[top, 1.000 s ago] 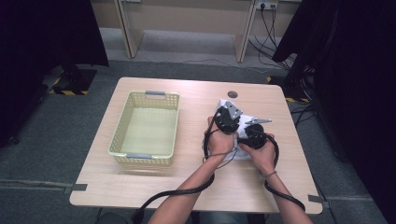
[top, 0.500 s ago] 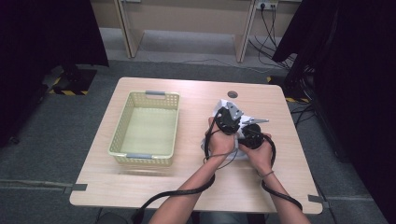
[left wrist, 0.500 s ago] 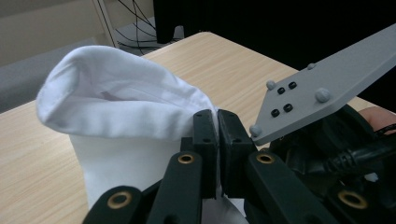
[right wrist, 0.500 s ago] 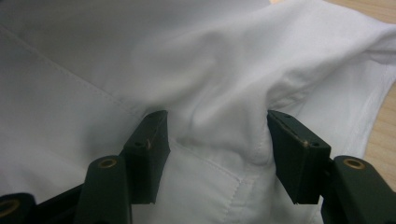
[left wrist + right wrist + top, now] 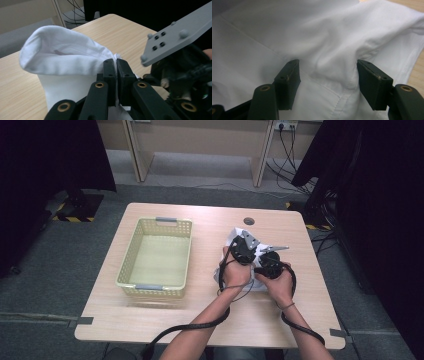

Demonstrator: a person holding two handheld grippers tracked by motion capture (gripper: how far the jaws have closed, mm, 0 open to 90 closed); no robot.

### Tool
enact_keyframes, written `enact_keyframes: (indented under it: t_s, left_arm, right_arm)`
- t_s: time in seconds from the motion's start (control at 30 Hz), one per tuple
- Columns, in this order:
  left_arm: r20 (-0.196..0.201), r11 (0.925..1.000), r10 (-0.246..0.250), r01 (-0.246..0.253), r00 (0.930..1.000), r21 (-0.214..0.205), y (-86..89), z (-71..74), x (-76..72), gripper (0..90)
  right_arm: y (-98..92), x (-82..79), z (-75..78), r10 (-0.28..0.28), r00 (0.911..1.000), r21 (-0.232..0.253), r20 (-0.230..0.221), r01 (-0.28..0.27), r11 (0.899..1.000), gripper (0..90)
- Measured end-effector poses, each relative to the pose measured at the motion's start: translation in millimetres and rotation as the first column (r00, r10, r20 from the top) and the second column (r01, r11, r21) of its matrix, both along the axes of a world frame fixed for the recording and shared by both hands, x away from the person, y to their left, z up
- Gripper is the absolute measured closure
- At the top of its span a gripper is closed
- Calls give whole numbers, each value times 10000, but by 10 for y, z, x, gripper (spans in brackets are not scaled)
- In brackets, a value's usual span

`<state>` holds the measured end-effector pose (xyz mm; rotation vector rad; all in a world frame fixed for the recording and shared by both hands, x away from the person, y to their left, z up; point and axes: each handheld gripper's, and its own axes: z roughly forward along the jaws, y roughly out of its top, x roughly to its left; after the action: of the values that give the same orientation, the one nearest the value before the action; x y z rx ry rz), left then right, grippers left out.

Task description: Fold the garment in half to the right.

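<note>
Count: one white cloth (image 5: 239, 236), one yellow basket (image 5: 129, 265), one desk (image 5: 165, 315), two grippers.

White cloth bunched on the desk, right of the basket and well apart from it, near the round cable hole (image 5: 249, 221) in the desktop. Basket upright, with grey handles at its near and far ends.

Left gripper (image 5: 244, 251) at the cloth, right of the basket. In the left gripper view (image 5: 116, 65): jaws together, only a thin slit between the pads, clamped on a fold of the white cloth (image 5: 65, 53); cloth rising left of the jaws as a puffed, rounded hump. Grey three-cornered plate of the other gripper just right of the jaws in that view.

Right gripper (image 5: 271, 263) just right of the left one, farther from the basket, over the near part of the cloth. In the right gripper view (image 5: 328, 75): jaws apart, wide gap, just been opening further. Raised pleat of white cloth (image 5: 332, 37) with a stitched seam standing between them; right pad looks to be touching the pleat's side, left pad standing off it. No pinch there. Strip of bare desk at the right edge of that view.

Both hands side by side at the cloth, cables trailing back toward the near desk edge.
</note>
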<state>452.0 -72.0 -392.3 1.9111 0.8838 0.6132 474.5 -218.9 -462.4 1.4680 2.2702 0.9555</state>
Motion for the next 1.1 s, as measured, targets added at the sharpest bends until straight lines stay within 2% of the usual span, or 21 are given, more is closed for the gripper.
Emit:
enact_keyframes:
  t_s: [0.17,0.23,0.27,0.33,0.37,0.43,0.5,0.53,0.67,0.8,0.87,0.97,1.1]
  left_arm:
    - [22,10000,41,-41,10000,-15,30,4,2,863]
    - [16,9999,58,-58,10000,-96,31,3,1,864]
    - [14,9999,59,-59,10000,-104,31,4,-1,864]
    - [16,9999,39,-39,10000,-111,33,8,-5,864]
    - [21,9999,39,-38,10000,-139,31,9,-6,863]
    - [-16,9998,-1,1,10000,-175,20,6,-3,864]
    - [-25,9998,-57,57,10000,-167,8,2,-8,864]
    - [-32,9998,-71,70,10000,-203,-2,-1,-12,864]
    - [-23,9996,-118,118,9999,-238,-45,-6,-21,864]
    - [25,9996,-195,196,9998,-181,-80,21,-34,864]
    - [26,9996,-230,230,9997,-171,-96,27,-36,864]
    - [53,9995,-262,262,9996,-167,-113,33,-45,864]
    - [39,9995,-269,270,9996,-134,-114,34,-42,864]
  right_arm:
    - [-66,-37,148,-150,9995,47,289,149,9999,389]
    - [-121,-50,202,-360,9985,168,401,353,9992,477]
    - [-161,-55,222,-583,9977,156,358,578,9982,571]
    - [-215,-56,222,-1172,9931,-260,105,1174,9927,663]
    - [-254,-52,208,-1396,9902,-300,-10,1395,9898,697]
    - [-322,-34,152,-1822,9818,-655,-535,1786,9817,730]
    - [-359,-24,94,-1922,9777,-785,-852,1857,9795,742]
    - [-375,-31,74,-1952,9776,-779,-788,1891,9789,762]
    - [-364,-25,75,-1954,9774,-768,-806,1894,9789,729]
    - [-282,-27,53,-1756,9836,-992,-418,1708,9803,698]
    - [-249,-28,36,-1772,9838,-827,-269,1745,9812,694]
    - [-194,-20,15,-1566,9877,-863,4,1561,9840,689]
    - [-134,12,0,-1412,9900,-551,53,1413,9884,682]
